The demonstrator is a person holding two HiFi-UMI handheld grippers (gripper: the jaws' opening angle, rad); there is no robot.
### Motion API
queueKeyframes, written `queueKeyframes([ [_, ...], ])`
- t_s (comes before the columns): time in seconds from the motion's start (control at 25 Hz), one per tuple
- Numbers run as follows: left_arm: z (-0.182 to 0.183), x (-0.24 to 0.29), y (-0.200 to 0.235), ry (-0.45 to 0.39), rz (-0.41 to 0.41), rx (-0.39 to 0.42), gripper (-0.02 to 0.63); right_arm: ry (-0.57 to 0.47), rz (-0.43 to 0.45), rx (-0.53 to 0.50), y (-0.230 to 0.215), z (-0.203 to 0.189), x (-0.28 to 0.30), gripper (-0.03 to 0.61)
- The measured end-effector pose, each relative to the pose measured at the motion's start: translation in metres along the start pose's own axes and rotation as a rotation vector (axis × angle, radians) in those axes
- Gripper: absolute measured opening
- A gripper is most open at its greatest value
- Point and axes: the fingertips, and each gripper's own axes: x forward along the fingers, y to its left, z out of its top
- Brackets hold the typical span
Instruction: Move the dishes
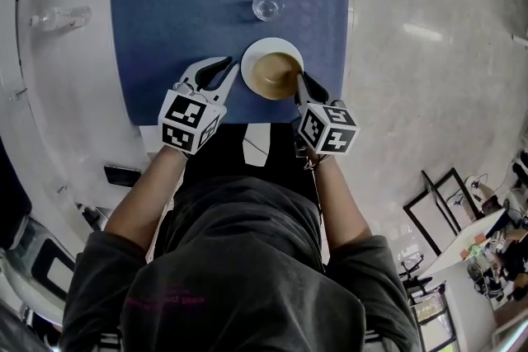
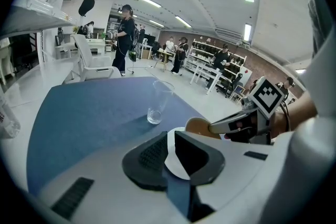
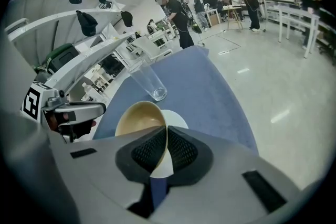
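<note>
Looks partway through: shows the white plate [image 1: 272, 44] with the tan bowl [image 1: 272, 75] on it at the 6 o'clock edge of the blue mat [image 1: 181, 4], the glass [image 1: 266, 7] untouched at 12 o'clock of them. Cannot tell whether lifting or setting down comes next. Pinches the plate's rim at 9 o'clock with the left hand-held gripper [image 2: 170, 140], jaws nearly together. Clamps the bowl's wall at 3 o'clock with the right hand-held gripper [image 3: 166, 136], pads pressed on it.
</note>
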Motion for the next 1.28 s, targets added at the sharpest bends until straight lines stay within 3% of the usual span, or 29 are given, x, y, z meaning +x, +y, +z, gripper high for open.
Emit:
queueKeyframes([
  [0.76,-0.017,-0.005,0.011,0.024,-0.004,-0.027,0.040,0.055,-0.042,-0.006,-0.004,-0.012,0.021,0.015],
  [1.28,-0.008,-0.006,0.017,0.008,-0.002,-0.029,0.040,0.092,-0.067,-0.023,-0.004,-0.009,0.027,0.015],
])
